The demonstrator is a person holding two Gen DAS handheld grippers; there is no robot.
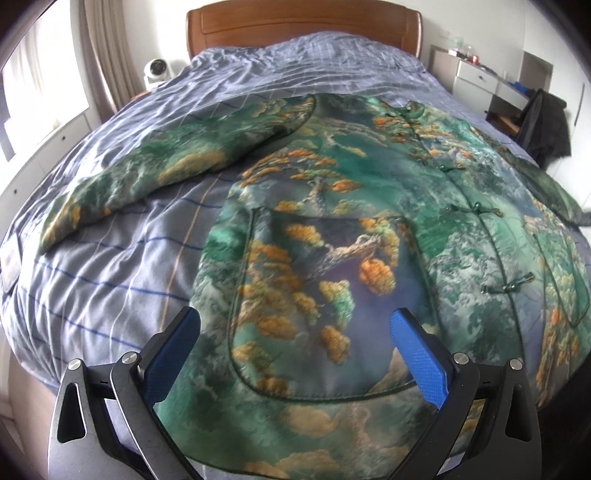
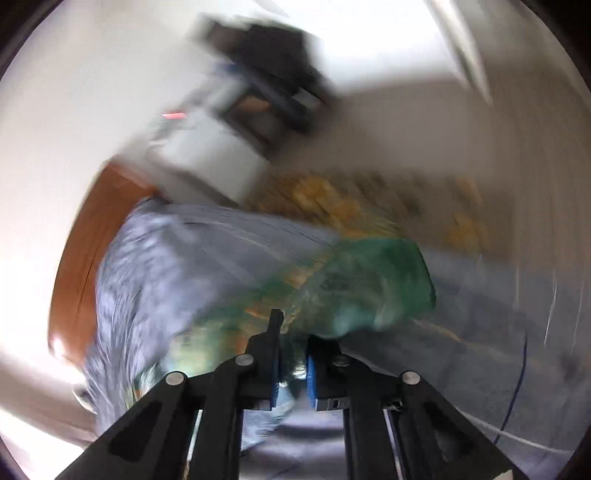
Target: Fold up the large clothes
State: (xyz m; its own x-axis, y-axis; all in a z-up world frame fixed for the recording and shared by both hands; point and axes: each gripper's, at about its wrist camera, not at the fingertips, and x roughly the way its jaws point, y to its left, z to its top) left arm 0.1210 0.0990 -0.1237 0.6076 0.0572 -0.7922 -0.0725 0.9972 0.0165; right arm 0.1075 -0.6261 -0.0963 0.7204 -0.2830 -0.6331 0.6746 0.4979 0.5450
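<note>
Striped blue bedspread (image 1: pixel 122 266), wooden headboard (image 1: pixel 303 26), white fan (image 1: pixel 157 72) beside curtain (image 1: pixel 99 48), white drawers (image 1: pixel 476 77).

The left gripper (image 1: pixel 295 332) fills the bottom of its frame: two black arms with long slots, round silver screws at the joints, and fingers (image 1: pixel 421 358) faced with blue textured pads. The right gripper (image 2: pixel 291 354), at the bottom centre of its frame, has the same black linkage, silver screws, slotted arms and blue pads (image 2: pixel 311 380). Thin pale rods run along its inner rails.
</note>
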